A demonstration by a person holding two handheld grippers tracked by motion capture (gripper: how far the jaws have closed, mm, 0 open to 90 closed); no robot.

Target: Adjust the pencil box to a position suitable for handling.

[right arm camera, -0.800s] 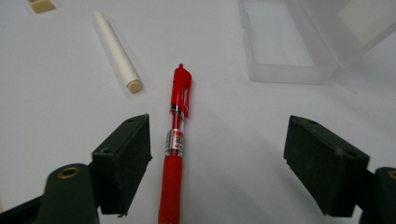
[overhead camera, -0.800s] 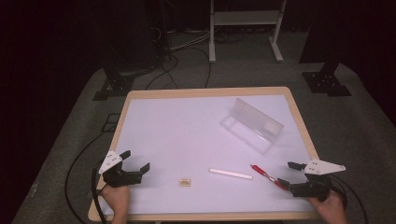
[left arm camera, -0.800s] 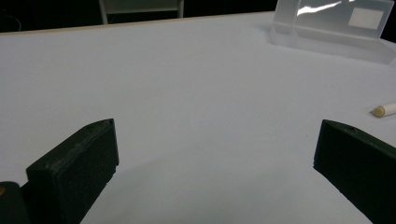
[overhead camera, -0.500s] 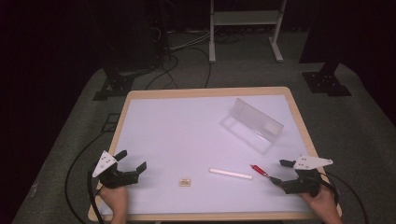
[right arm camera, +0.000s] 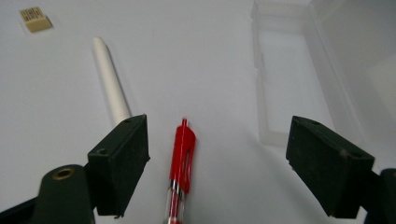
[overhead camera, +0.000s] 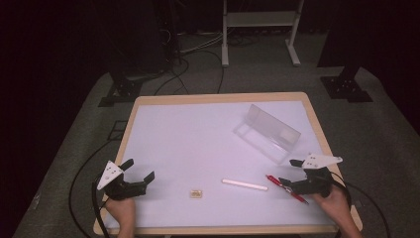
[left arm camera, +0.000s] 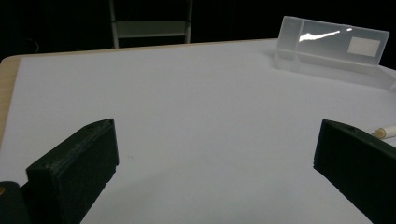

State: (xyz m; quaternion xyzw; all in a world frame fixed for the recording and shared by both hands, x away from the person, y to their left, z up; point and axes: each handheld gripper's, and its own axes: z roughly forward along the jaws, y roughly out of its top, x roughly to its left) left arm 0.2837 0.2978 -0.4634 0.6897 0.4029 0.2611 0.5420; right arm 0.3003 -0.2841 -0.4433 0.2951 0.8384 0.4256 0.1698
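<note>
- High view: right gripper point(overhead camera: 291, 172) at the table's point(overhead camera: 198, 129) near right edge, jaws spread over the red pen point(overhead camera: 286, 187); left gripper point(overhead camera: 139, 170) spread, holding nothing.
- Left gripper view: jaws wide apart above bare table; clear case point(left arm camera: 334, 49) far off.
- Right gripper view: red pen lies flat between the spread jaws, untouched; white stick point(right arm camera: 111, 80) just beside.

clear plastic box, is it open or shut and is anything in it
Open and empty. The clear plastic box has its lid standing up behind the tray, and the right gripper view shows a bare tray inside.
</note>
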